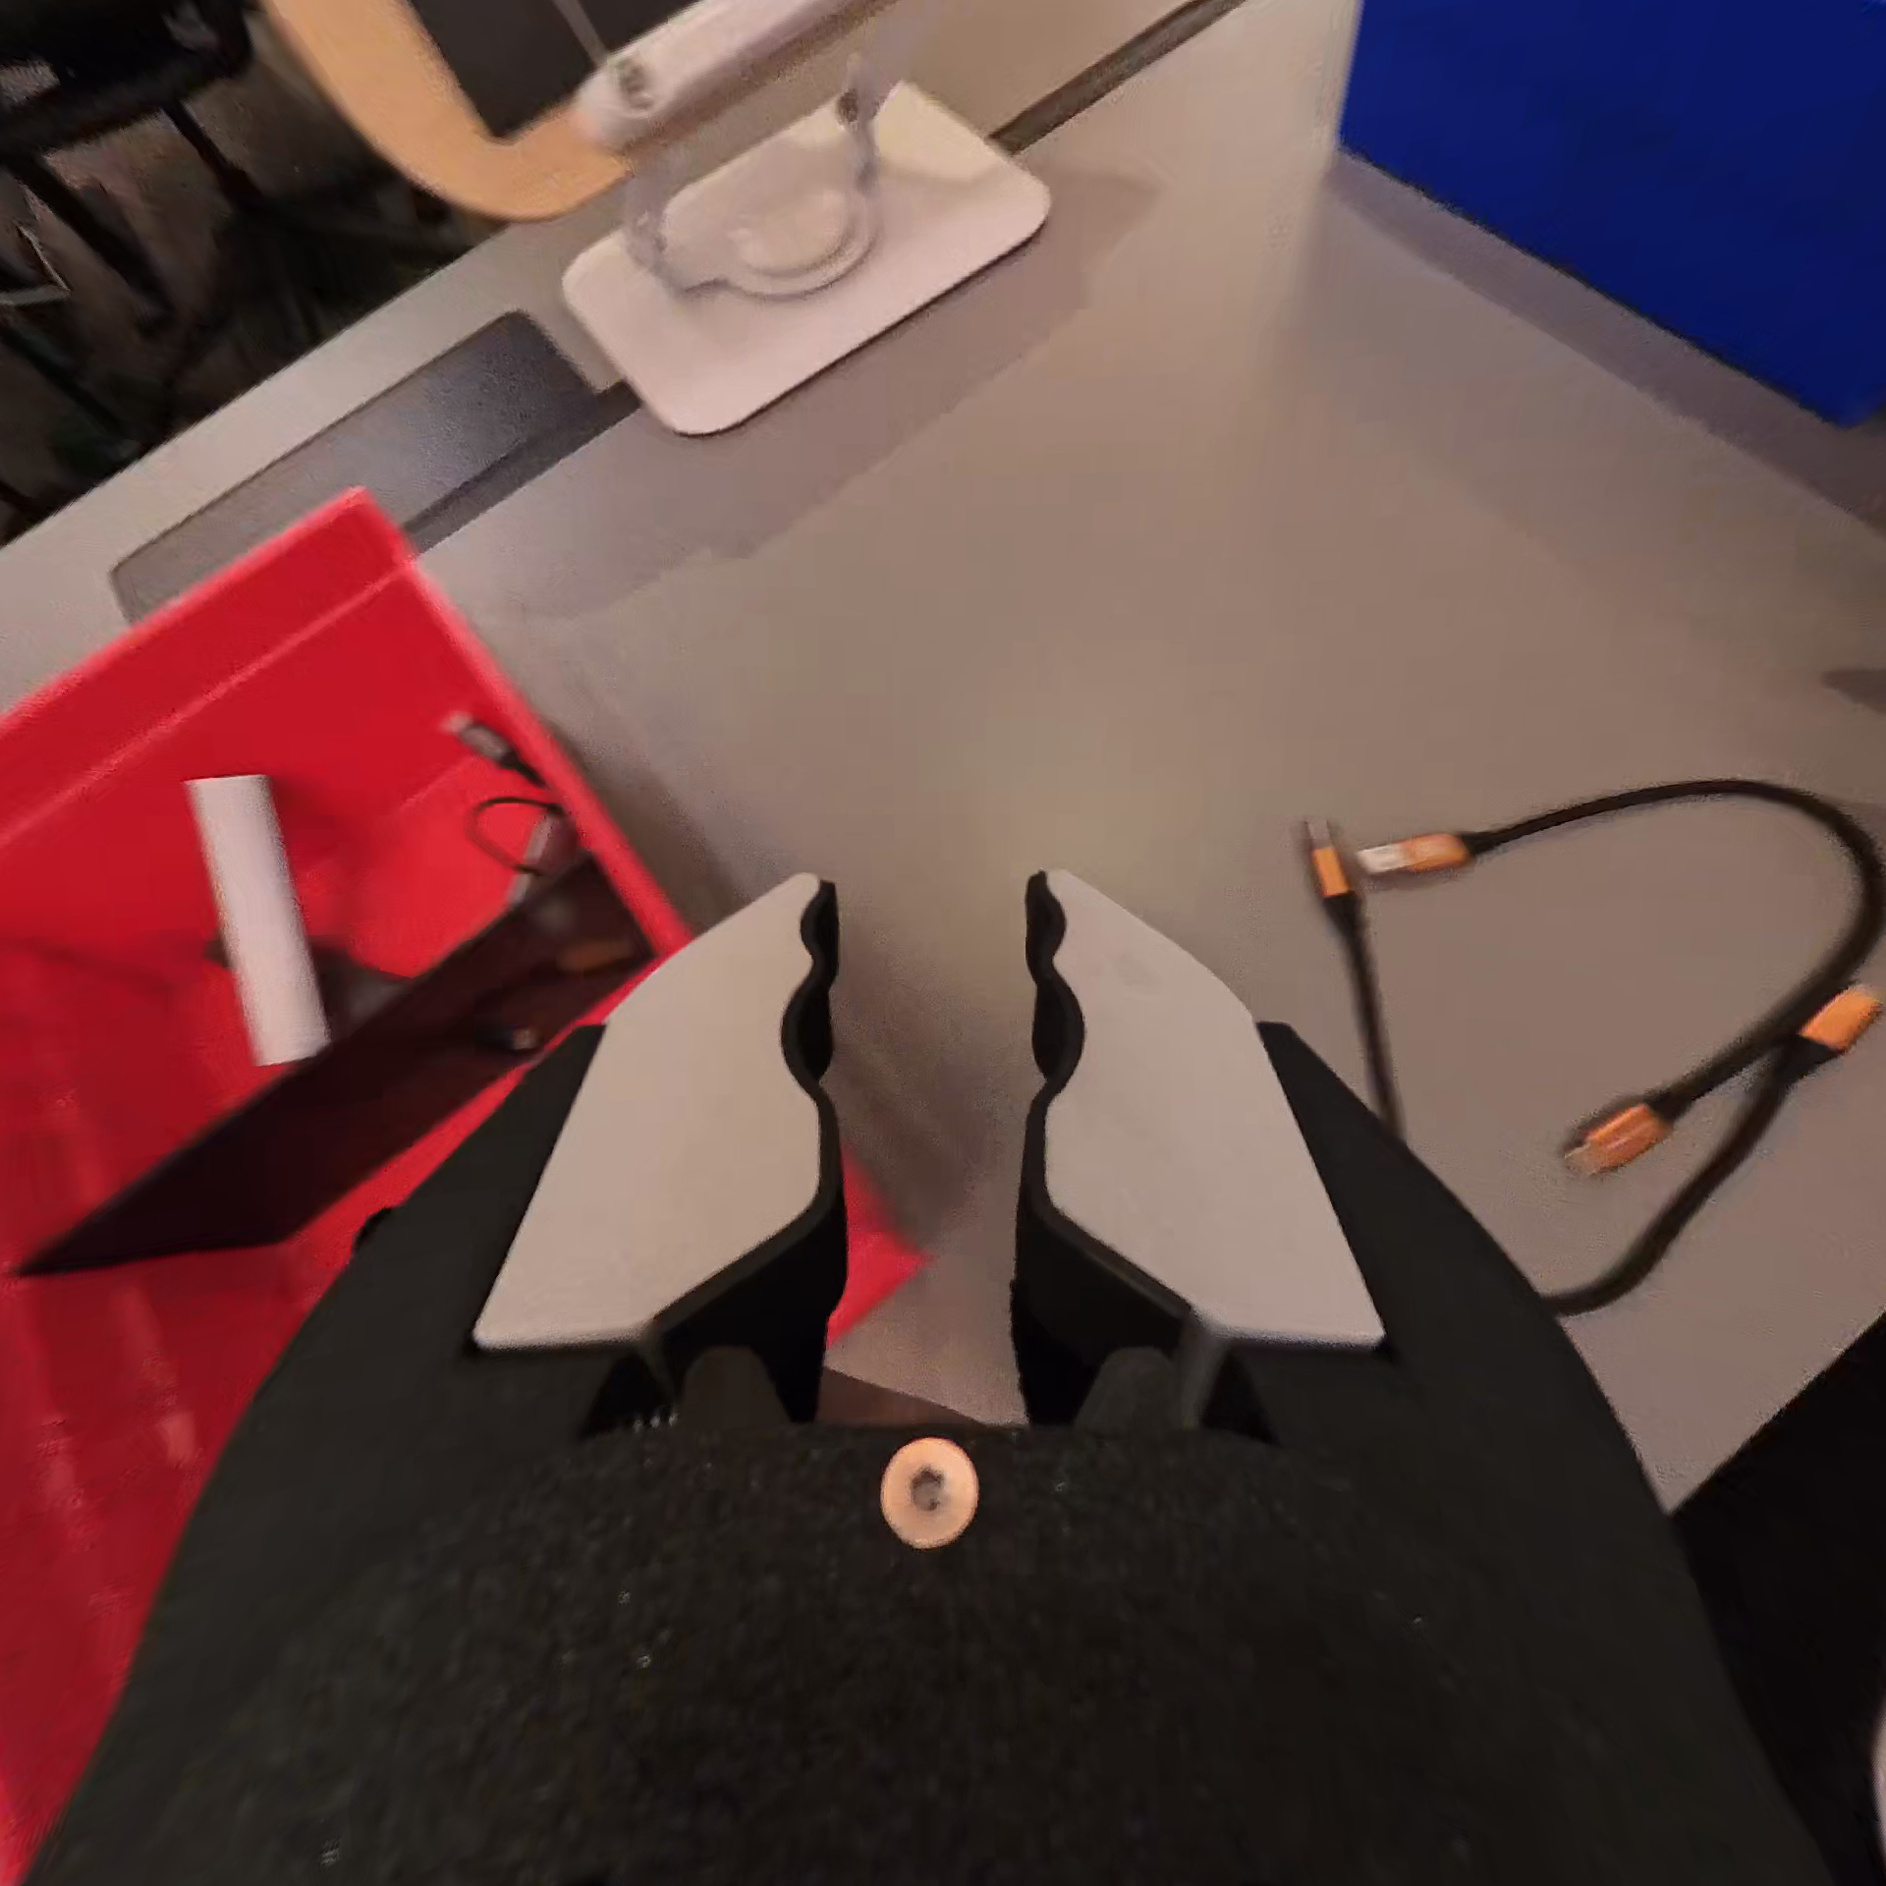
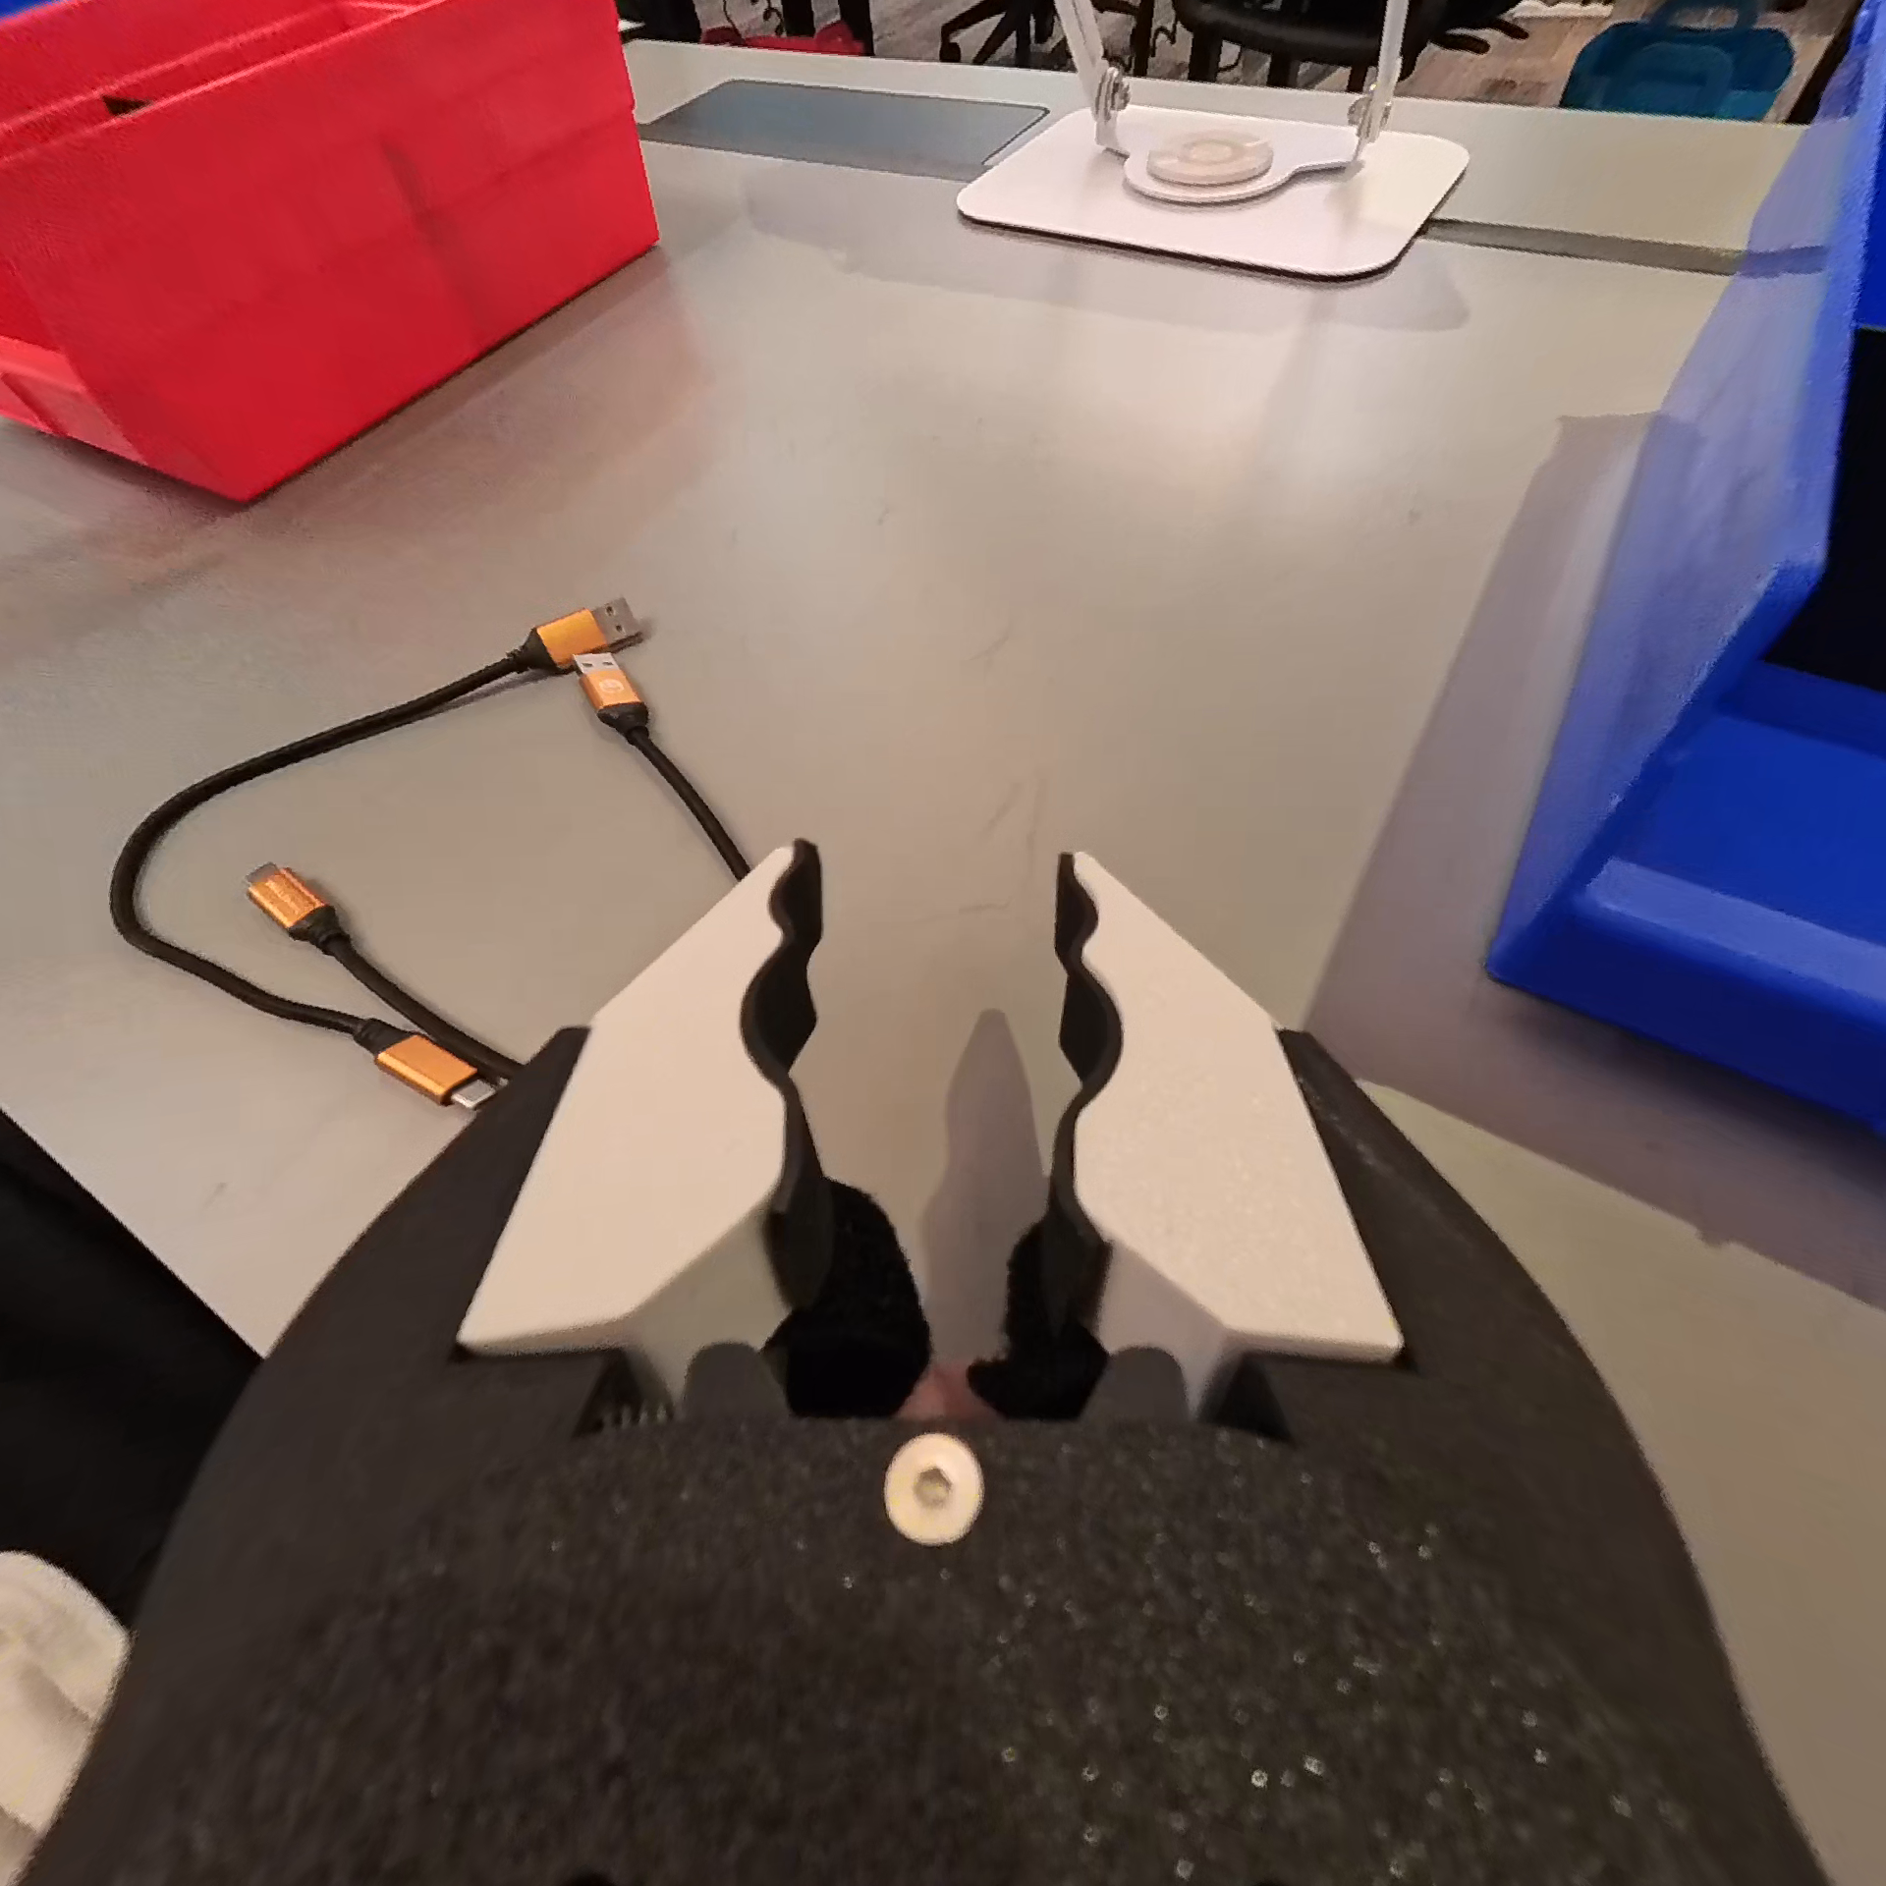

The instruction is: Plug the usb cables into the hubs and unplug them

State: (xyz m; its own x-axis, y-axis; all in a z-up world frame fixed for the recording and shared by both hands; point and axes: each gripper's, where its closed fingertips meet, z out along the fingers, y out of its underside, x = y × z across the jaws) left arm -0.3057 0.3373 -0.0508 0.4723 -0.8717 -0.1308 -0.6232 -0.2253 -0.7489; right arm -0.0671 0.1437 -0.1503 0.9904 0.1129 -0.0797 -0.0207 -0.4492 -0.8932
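Two black braided cables [image 2: 408, 745] with orange metal plugs, lying on smooth grey table [image 2: 1021, 510] between red bin [image 2: 306, 255] and blue bin [image 2: 1684, 816]. Left gripper [image 1: 931, 888] and right gripper [image 2: 937, 862] both parted, empty, above tabletop.

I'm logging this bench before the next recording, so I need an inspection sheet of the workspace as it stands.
Surface: grey table, bare in the middle.
Job's things: red bin holding a white tube and small cables; blue bin.
Clutter: white stand base; dark panel set in the table.
Grippers: left gripper open, empty, beside the red bin; right gripper open, empty, over bare table.
Cables: two black cables with orange plugs lying loose on the table, apart from both grippers.
Surroundings: chairs beyond the table's far edge.
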